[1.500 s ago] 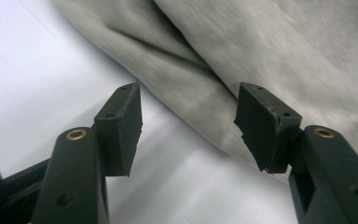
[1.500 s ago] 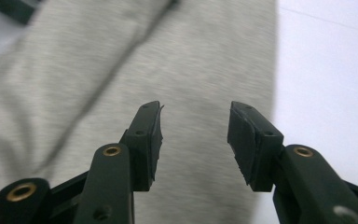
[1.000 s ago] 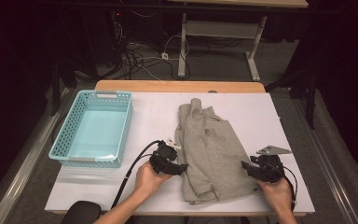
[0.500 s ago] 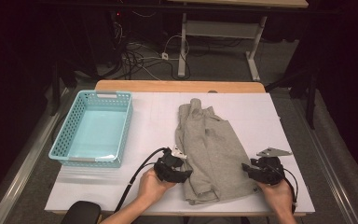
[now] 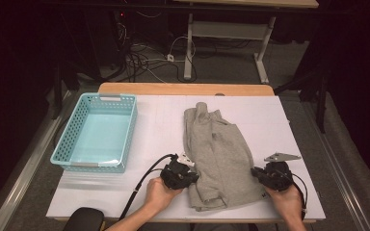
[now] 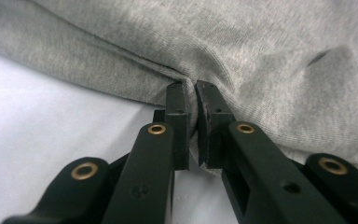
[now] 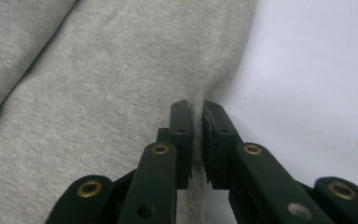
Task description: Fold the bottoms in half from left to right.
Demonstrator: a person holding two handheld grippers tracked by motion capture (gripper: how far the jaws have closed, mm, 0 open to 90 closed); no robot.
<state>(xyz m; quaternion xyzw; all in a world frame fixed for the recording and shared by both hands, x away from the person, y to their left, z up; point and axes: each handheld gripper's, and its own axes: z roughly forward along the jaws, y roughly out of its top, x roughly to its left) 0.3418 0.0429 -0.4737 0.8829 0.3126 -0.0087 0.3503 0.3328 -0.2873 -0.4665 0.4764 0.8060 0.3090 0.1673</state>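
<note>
With both near edges of the grey shirt (image 5: 219, 159) now pinched, the step in hand looks like a lift or a fold away from the person, and it should go well if both hands rise together and keep the cloth taut between them, so that the near hem does not sag or drag. The left gripper (image 6: 191, 100) has just been closing and its jaws are clamped on a bunched fold at the shirt's left edge; the cloth puckers into creases right where the black pads meet. The right gripper (image 7: 195, 114) has also just been closing and nips the shirt's right edge, a thin layer squeezed between its flat pads. Both bites are shallow, so I judge a sharp tug could pull the knit free; a slow, even pull is safer. The shirt is a soft, heathered jersey, limp and a little rumpled, lying lengthways with its narrower crumpled end farthest from the person. Under it the table (image 5: 159, 130) is smooth, matt and white, with a pale wooden strip along its far edge. Left of the shirt, well apart from it, stands a turquoise plastic basket (image 5: 60, 144), rectangular with lattice walls.
</note>
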